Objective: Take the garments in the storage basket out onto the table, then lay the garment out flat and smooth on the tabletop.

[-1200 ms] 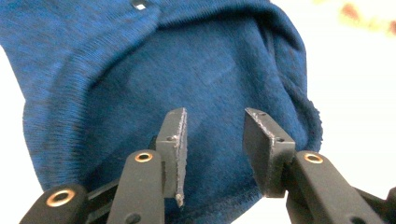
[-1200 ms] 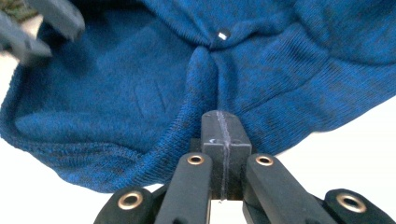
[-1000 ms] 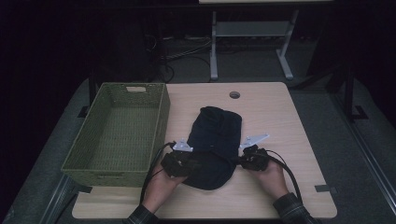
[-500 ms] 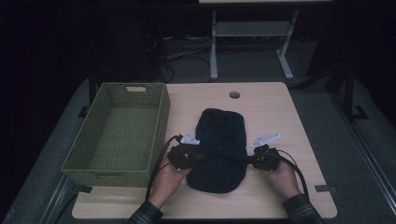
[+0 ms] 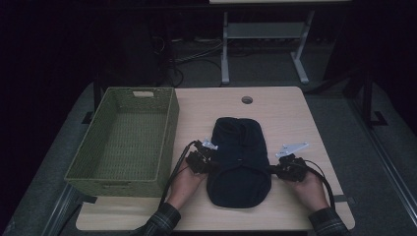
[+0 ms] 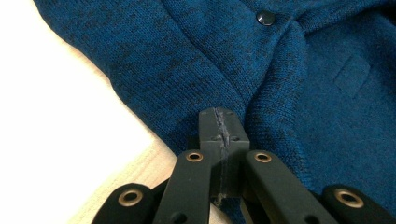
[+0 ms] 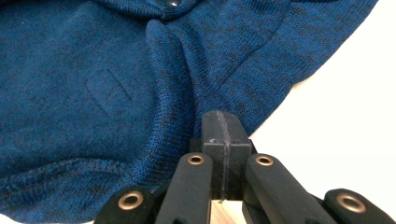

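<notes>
A dark blue knit garment (image 5: pixel 239 152) lies flat on the wooden table (image 5: pixel 295 113), its near part stretched wide. My left gripper (image 5: pixel 212 166) is at its left edge, jaws shut on the knit fabric (image 6: pixel 289 70), which puckers around the closed tips (image 6: pixel 219 116). My right gripper (image 5: pixel 272 170) is at the opposite edge, shut on the fabric (image 7: pixel 93 93), which folds up at its tips (image 7: pixel 223 119). A dark snap button (image 6: pixel 266 17) sits on the garment's front. A hand holds each gripper from the near side.
A green woven basket (image 5: pixel 167 128) stands on the left of the table, close to my left gripper. A round cable hole (image 5: pixel 247 100) lies at the far edge. Bare wood runs beyond and to the right of the garment.
The garment lay skewed a second ago; now it lies straight, with its near part spread between the grippers. The right hand has moved to the right, and the left hand has shifted a little.
</notes>
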Available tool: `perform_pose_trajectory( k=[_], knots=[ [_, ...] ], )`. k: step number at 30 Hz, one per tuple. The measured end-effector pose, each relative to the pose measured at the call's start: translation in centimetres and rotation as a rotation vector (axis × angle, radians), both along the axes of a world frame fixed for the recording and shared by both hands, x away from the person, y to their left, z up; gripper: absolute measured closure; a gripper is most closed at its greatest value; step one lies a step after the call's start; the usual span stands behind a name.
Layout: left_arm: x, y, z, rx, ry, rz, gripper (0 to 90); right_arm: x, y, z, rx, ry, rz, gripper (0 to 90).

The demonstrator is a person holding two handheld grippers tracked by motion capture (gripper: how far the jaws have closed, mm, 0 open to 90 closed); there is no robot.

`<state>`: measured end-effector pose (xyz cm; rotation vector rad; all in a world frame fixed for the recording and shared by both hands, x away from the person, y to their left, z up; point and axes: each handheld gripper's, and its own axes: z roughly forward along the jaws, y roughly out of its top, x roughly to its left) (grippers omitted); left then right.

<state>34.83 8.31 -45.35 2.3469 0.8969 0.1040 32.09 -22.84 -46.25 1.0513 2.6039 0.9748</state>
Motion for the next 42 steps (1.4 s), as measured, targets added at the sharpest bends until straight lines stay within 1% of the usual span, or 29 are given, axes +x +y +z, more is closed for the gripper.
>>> perform_pose_trajectory(
  k=[3, 9, 10, 11, 12, 14, 17, 20, 21, 22, 23, 26, 28, 29, 31, 33, 34, 35, 36, 37, 38, 39, 42],
  knots=[
    [-0.2, 0.0, 0.0, 0.004, 0.000, -0.007, 90.0, -0.2, -0.1, 0.0, 0.000, -0.005, 0.007, 90.0],
    [-1.1, -0.2, -0.1, 0.005, 0.003, -0.045, 90.0, -1.0, -0.5, -0.1, 0.003, -0.006, 0.014, 90.0],
    [-1.4, -0.3, -0.1, 0.004, 0.004, -0.054, 90.0, -1.3, -0.5, 0.0, 0.004, -0.004, 0.015, 90.0],
    [-1.4, -0.3, -0.1, 0.004, 0.004, -0.054, 90.0, -1.5, -0.5, 0.0, 0.008, -0.001, 0.010, 90.0],
    [-1.7, -0.3, -0.1, 0.004, 0.006, -0.063, 90.0, -1.7, -0.6, 0.0, 0.001, 0.001, 0.013, 90.0],
    [-1.9, -0.3, -0.1, 0.004, 0.003, -0.065, 90.0, -1.9, -0.6, 0.0, 0.003, 0.001, 0.010, 90.0],
    [-2.2, -0.3, -0.1, 0.002, 0.007, -0.071, 90.0, -2.6, -0.6, 0.0, 0.000, -0.003, 0.025, 90.0],
    [-2.6, -0.3, 0.0, 0.005, 0.015, -0.082, 90.0, -3.2, -0.5, 0.0, 0.003, -0.004, 0.030, 89.9],
    [-2.8, -0.3, 0.0, 0.001, 0.018, -0.079, 90.0, -3.3, -0.5, 0.0, 0.006, -0.004, 0.032, 90.0],
    [-2.9, -0.2, 0.0, 0.004, 0.019, -0.088, 90.0, -3.7, -0.5, -0.1, 0.009, -0.004, 0.035, 90.0],
    [-3.1, -0.2, 0.0, 0.003, 0.024, -0.091, 90.0, -3.7, -0.5, -0.1, 0.009, -0.004, 0.035, 90.0],
    [-3.9, -0.3, 0.1, 0.004, 0.038, -0.106, 90.0, -4.6, -0.5, -0.1, 0.010, -0.003, 0.039, 89.9],
    [-3.9, -0.2, 0.1, 0.010, 0.039, -0.113, 90.0, -4.8, -0.5, 0.0, 0.010, 0.001, 0.037, 89.9],
    [-4.0, -0.3, 0.1, 0.005, 0.041, -0.108, 90.0, -4.9, -0.5, -0.1, 0.010, -0.008, 0.044, 89.9],
    [-4.0, -0.3, 0.1, 0.005, 0.045, -0.110, 90.0, -5.0, -0.5, -0.1, 0.011, -0.008, 0.043, 89.8],
    [-3.9, -0.1, 0.1, -0.011, 0.055, -0.105, 89.9, -4.9, -0.5, 0.0, 0.009, -0.007, 0.049, 88.5],
    [-3.8, -0.1, 0.1, -0.015, 0.059, -0.107, 89.2, -4.9, -0.6, 0.1, 0.010, -0.005, 0.046, 85.8],
    [-3.8, -0.1, 0.1, -0.015, 0.059, -0.107, 87.3, -4.9, -0.6, 0.1, 0.010, -0.005, 0.046, 85.8],
    [-3.7, 0.0, 0.2, -0.017, 0.064, -0.105, 84.7, -4.7, -0.7, 0.3, 0.016, -0.009, 0.040, 81.9],
    [-3.6, 0.1, 0.3, -0.021, 0.065, -0.101, 82.9, -4.7, -0.8, 0.4, 0.022, -0.015, 0.035, 80.4],
    [-3.6, 0.2, 0.3, -0.029, 0.065, -0.091, 82.9, -4.7, -0.8, 0.4, 0.022, -0.015, 0.035, 80.4],
    [-3.5, 0.2, 0.4, -0.031, 0.063, -0.090, 81.6, -4.4, -1.0, 0.7, 0.040, -0.024, 0.026, 80.2],
    [-3.2, 0.3, 0.6, -0.030, 0.059, -0.088, 80.7, -4.1, -1.0, 1.0, 0.040, -0.030, 0.021, 79.5]
  ],
)
